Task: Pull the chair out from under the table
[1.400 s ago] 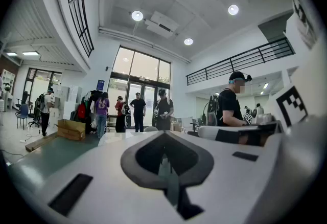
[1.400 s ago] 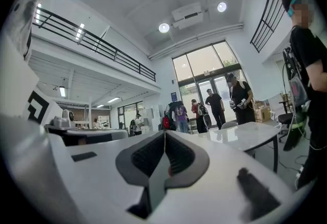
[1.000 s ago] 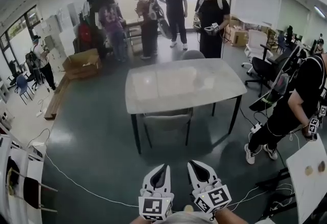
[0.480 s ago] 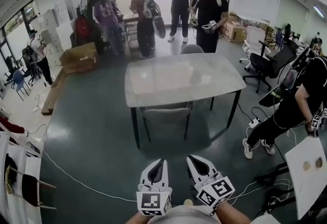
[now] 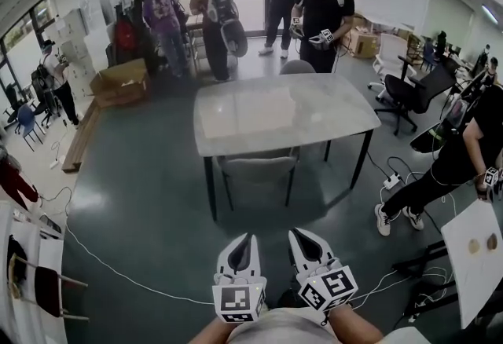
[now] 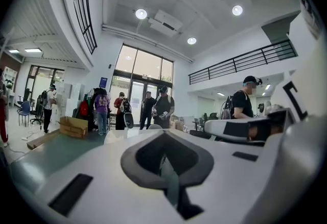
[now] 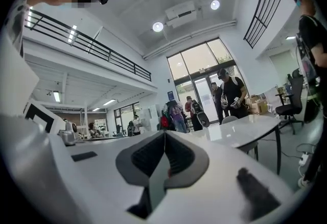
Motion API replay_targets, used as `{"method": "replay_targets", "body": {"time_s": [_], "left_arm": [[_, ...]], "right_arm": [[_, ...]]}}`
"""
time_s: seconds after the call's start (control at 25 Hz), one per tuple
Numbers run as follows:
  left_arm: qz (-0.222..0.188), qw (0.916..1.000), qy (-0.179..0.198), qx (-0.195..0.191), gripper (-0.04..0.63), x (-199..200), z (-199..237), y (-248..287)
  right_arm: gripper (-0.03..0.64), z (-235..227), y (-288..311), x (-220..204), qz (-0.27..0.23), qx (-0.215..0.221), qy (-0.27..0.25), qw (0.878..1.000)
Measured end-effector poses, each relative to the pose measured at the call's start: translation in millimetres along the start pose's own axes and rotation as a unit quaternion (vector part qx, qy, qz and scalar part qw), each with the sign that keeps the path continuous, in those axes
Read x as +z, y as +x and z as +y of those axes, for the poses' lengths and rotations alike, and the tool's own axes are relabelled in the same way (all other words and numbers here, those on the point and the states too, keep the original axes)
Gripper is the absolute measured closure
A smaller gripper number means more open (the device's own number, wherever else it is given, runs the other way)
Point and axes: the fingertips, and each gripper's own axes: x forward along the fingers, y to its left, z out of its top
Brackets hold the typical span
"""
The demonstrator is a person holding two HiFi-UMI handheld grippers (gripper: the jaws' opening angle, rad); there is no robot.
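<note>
Task not started: the chair [image 5: 258,170] is seen tucked under the near edge of the worktop [image 5: 283,111]. The left gripper [image 5: 251,239] and right gripper [image 5: 293,233] are held well short of it, fingers closed on nothing. Approach, grasp and pull are all left to be done.

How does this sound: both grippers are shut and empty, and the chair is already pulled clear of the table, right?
Wrong on the chair: the head view shows it tucked under the table, not pulled clear. The left gripper and right gripper are indeed shut and empty.
</note>
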Motion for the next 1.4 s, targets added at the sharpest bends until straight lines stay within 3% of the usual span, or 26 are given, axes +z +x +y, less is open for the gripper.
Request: {"method": "replay_targets", "body": {"time_s": [0.4, 0.72, 1.4], "left_arm": [[-0.002, 0.9997, 0.025, 0.007, 0.581, -1, 4, 42], [0.002, 0.9992, 0.035, 0.018, 0.581, -1, 28, 117], [0.055, 0.9980, 0.000, 0.030, 0.581, -14, 65, 272]], "right_arm": [[0.591, -28, 30, 3, -0.018, -0.015, -0.012, 1.000], [0.591, -99, 84, 11, -0.023, -0.039, -0.026, 0.999], [0.591, -213, 198, 7, 0.027, -0.034, 0.010, 0.999]]}}
